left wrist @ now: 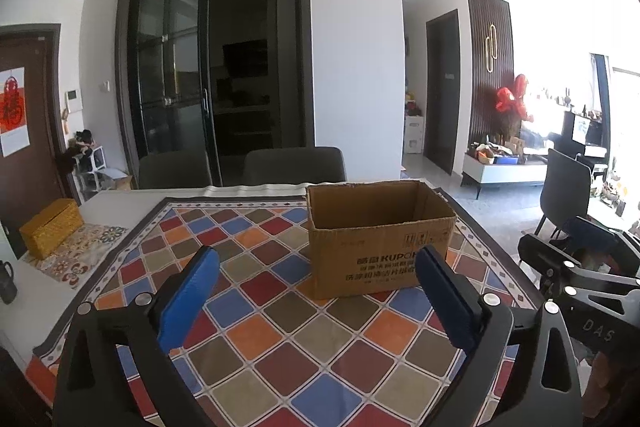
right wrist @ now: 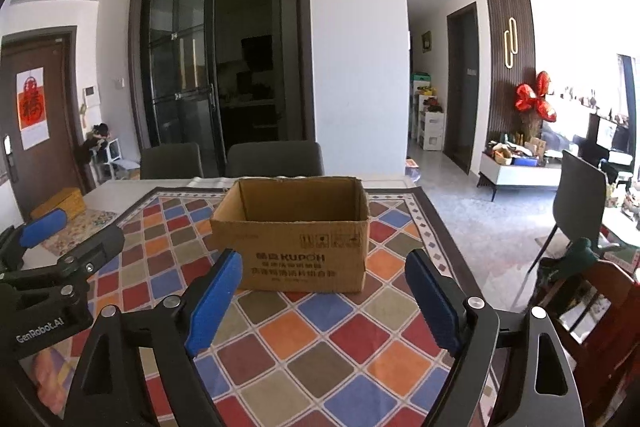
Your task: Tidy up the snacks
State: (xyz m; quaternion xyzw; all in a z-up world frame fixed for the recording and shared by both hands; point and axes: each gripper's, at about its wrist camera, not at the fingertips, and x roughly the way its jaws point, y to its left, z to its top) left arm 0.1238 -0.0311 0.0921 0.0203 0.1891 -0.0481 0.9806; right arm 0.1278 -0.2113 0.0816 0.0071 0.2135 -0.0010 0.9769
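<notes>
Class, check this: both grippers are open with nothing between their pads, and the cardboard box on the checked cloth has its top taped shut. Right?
Not quite. The box is open at the top; the right wrist view shows its inner walls. The left gripper and right gripper are open and empty, as stated.

A pale desk (left wrist: 120, 203) fills the lower half of both views. Most of its top is covered by a cloth (left wrist: 280, 327) patterned in diamonds of red, blue, orange, brown and olive, with a dark border. On this cloth, right of centre in the left wrist view and at centre in the right wrist view, stands an open cardboard box (left wrist: 376, 251) with dark print on its near side. At the left edge, off the cloth, a smaller floral mat (left wrist: 76, 255) carries a yellow woven box (left wrist: 50, 227). A dark bottle-like thing (left wrist: 7, 281) stands at the far left.
</notes>
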